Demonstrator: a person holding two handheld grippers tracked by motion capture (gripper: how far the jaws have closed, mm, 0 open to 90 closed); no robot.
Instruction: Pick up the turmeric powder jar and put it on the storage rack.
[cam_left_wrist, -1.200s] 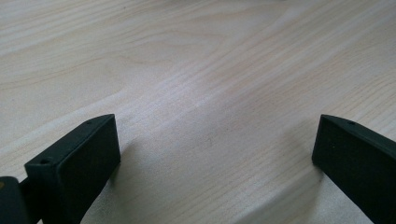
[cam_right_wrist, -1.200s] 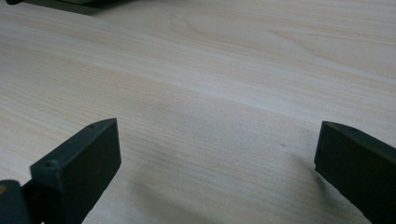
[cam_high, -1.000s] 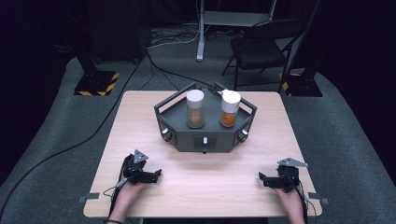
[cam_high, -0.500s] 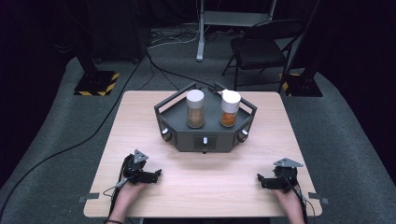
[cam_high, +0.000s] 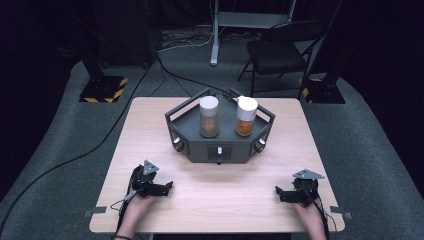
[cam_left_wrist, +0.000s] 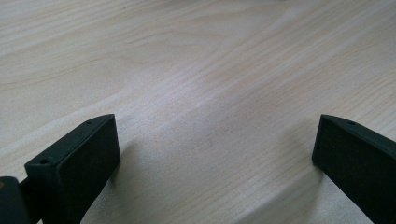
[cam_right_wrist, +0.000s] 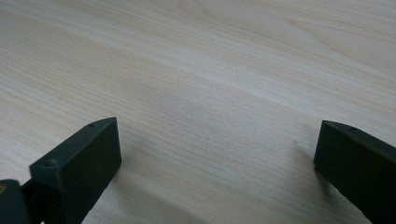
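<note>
**While both grippers wait, jars untouched**

Standing upright side by side in the dark grey angular tray (cam_high: 220, 150): two clear, white-capped jars of brown (cam_high: 209, 117) and orange (cam_high: 246, 116) powder. Probably rigid, light, smooth; best gripped around the body below the cap. Well short of the tray, on the pale wooden surface (cam_high: 220, 192): left gripper (cam_high: 169, 185), right gripper (cam_high: 278, 192), fingers spread wide, holding nothing.

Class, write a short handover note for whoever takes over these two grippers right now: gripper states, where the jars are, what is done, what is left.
Left gripper: open, holding nothing, low over the table's near edge.
Right gripper: open, holding nothing, same near edge.
Brown-filled jar and orange-filled jar: upright, white lids on, side by side in the dark tray mid-table.
Done: nothing visible; both jars untouched.
Left: probably reach forward to the jars.
</note>
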